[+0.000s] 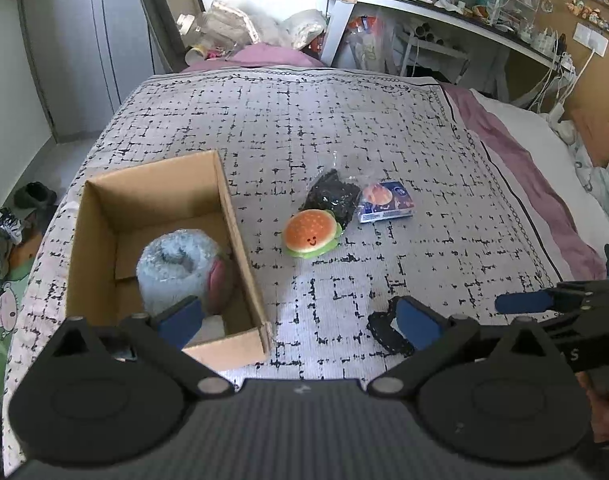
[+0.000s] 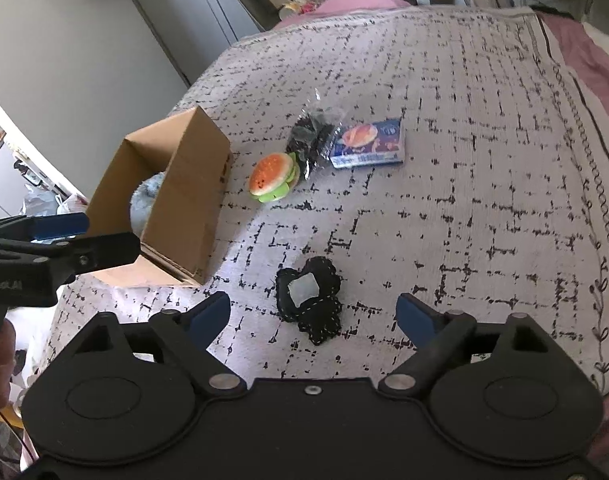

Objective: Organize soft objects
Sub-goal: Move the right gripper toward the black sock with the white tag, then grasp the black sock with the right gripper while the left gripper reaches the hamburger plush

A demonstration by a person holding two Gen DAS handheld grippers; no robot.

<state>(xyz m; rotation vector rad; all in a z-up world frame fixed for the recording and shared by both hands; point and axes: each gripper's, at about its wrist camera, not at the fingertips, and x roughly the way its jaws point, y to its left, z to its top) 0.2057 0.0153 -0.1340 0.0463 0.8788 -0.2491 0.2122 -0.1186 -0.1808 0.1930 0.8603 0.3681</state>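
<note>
A black stitched fabric piece (image 2: 310, 300) with a pale patch lies flat on the bed cover. My right gripper (image 2: 312, 318) is open just short of it, one finger on each side, neither pad touching. In the left wrist view the same piece (image 1: 378, 330) is half hidden behind a finger. My left gripper (image 1: 300, 326) is open and empty by the near corner of a cardboard box (image 1: 156, 184). A pale blue fluffy plush (image 1: 176, 264) sits in the box. A burger plush (image 1: 310, 234), a black bagged item (image 1: 330, 196) and a blue packet (image 1: 384, 202) lie mid-bed.
The patterned grey bed cover (image 1: 344, 120) spreads wide beyond the objects. A cluttered desk (image 1: 444, 8) stands past the bed's far right corner, and a pink blanket (image 1: 524, 168) runs along the right side. Grey wardrobe doors (image 1: 76, 60) are at left.
</note>
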